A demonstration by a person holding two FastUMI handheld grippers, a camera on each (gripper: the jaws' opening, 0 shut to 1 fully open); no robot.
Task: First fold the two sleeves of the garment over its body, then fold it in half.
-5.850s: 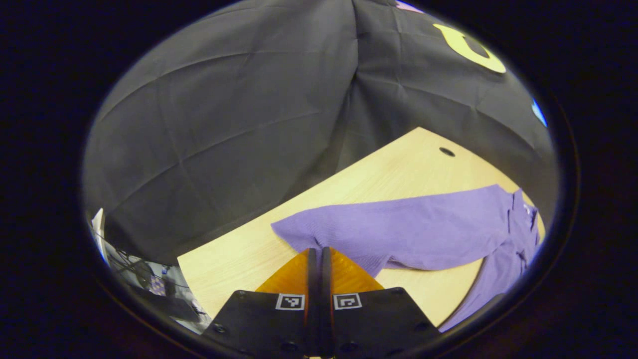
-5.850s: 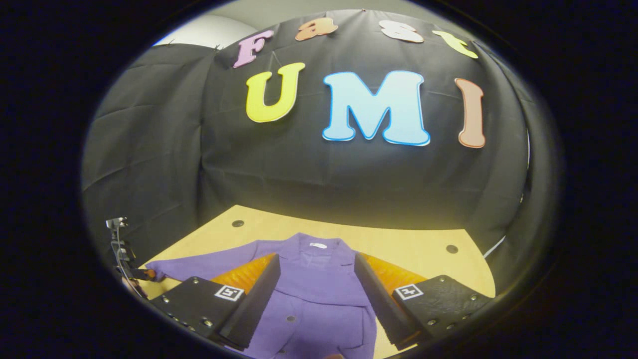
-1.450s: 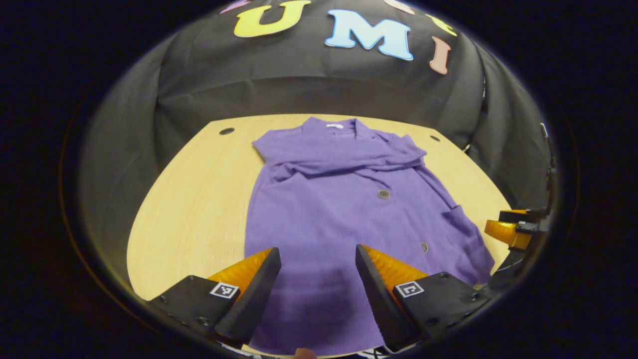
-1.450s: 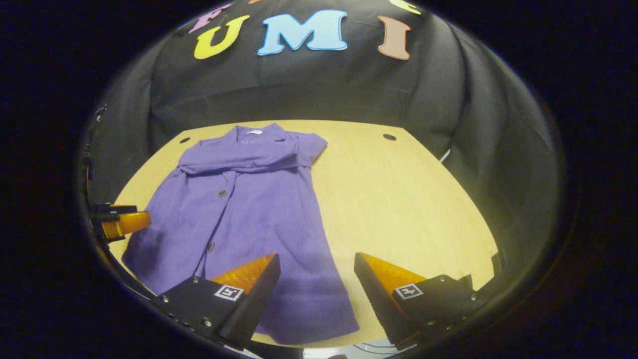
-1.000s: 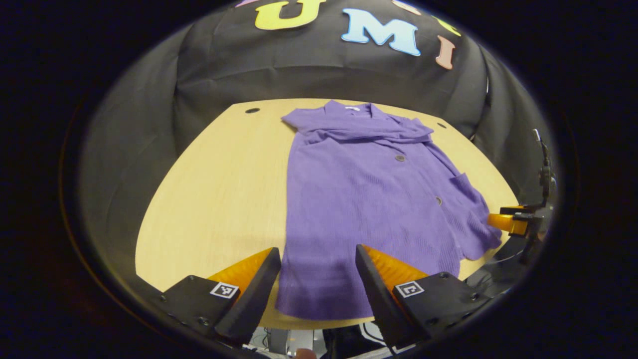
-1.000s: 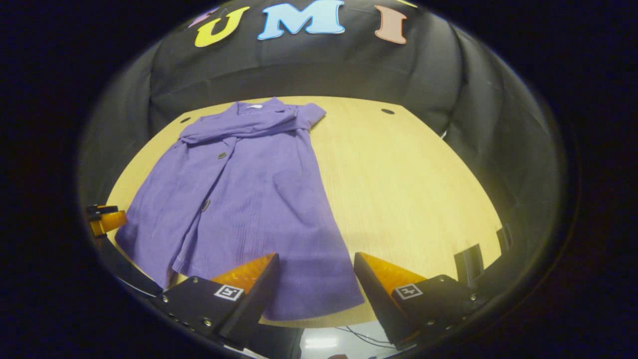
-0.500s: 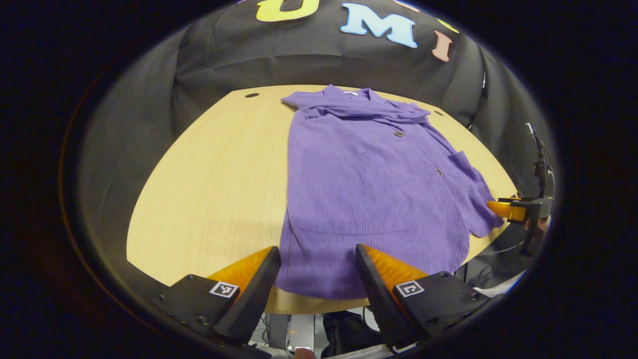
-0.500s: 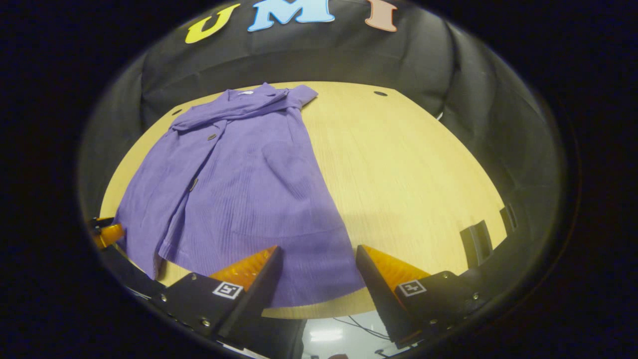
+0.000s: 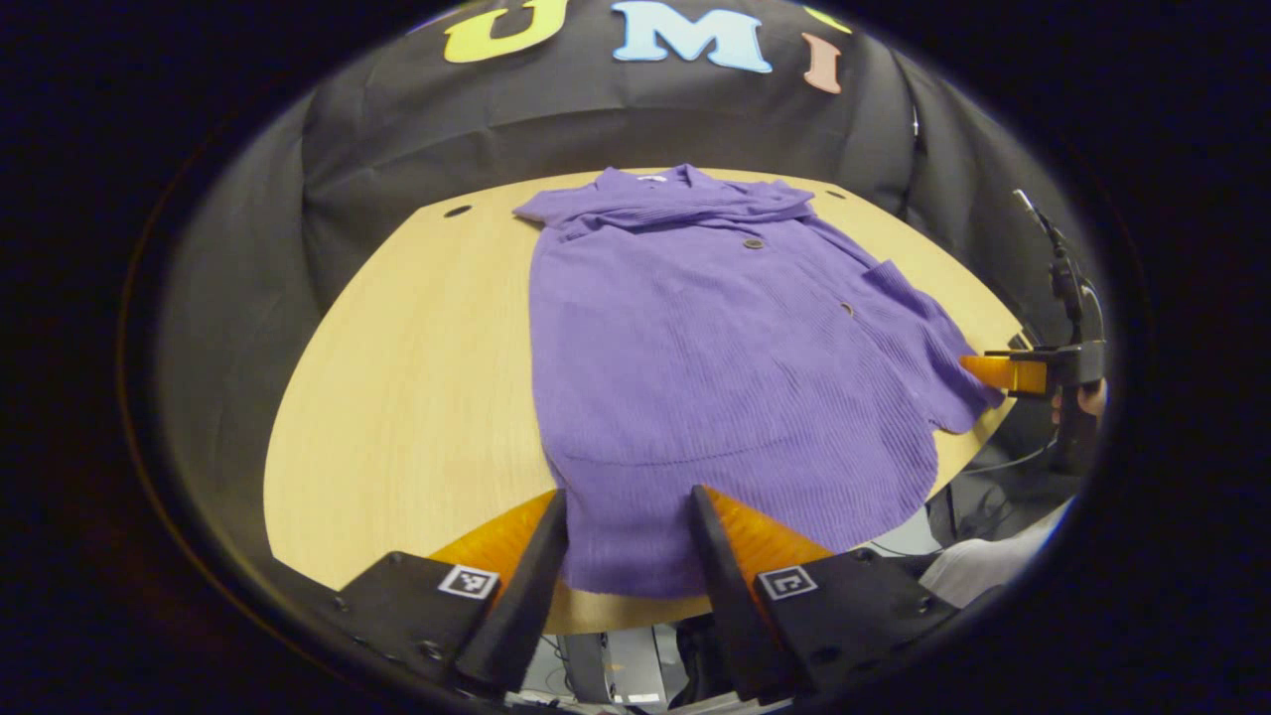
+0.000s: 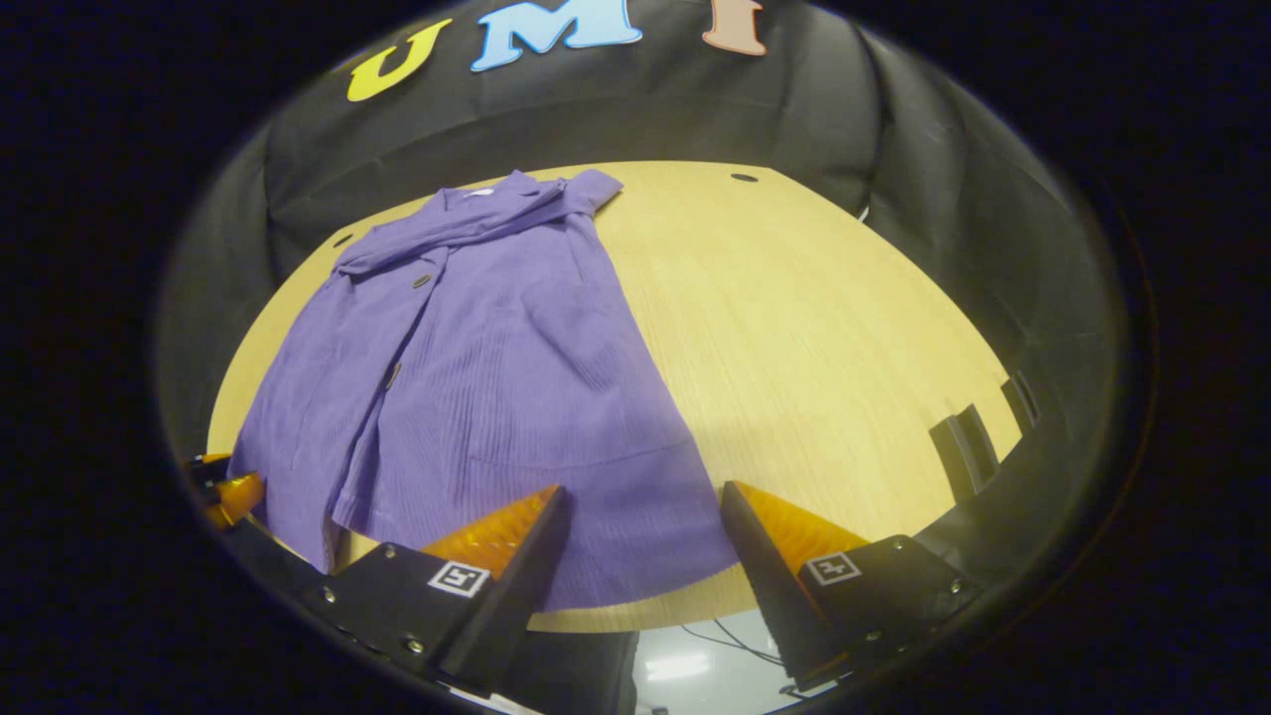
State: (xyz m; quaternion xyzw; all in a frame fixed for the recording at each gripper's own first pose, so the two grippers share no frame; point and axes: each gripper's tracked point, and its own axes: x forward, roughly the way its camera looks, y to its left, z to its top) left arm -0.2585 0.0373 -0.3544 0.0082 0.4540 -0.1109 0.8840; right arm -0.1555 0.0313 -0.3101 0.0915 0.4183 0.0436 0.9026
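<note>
A purple buttoned garment (image 9: 715, 348) lies flat on the wooden table (image 9: 417, 348), collar at the far side, both sleeves folded across its chest. My left gripper (image 9: 626, 494) is open, its fingers on either side of the near hem at one bottom corner. In the right gripper view the garment (image 10: 477, 367) spreads left of centre, and my right gripper (image 10: 643, 489) is open with the other hem corner between its fingers. The right gripper (image 9: 1003, 372), held by a hand (image 9: 1077, 397), is at the far right of the left gripper view. The left gripper (image 10: 228, 492) sits at the far left of the right gripper view.
The black cloth wall closes off the far side of the table (image 10: 814, 328). Small round holes (image 9: 458, 211) (image 10: 743, 178) sit near the table's far corners. Dark brackets (image 10: 968, 442) stick up at its right edge. Cables hang below the near edge.
Both sleeves have been folded over the body since the earliest frames. Both grippers have dropped to the near hem, and the left one's fingers have narrowed a little around it.
</note>
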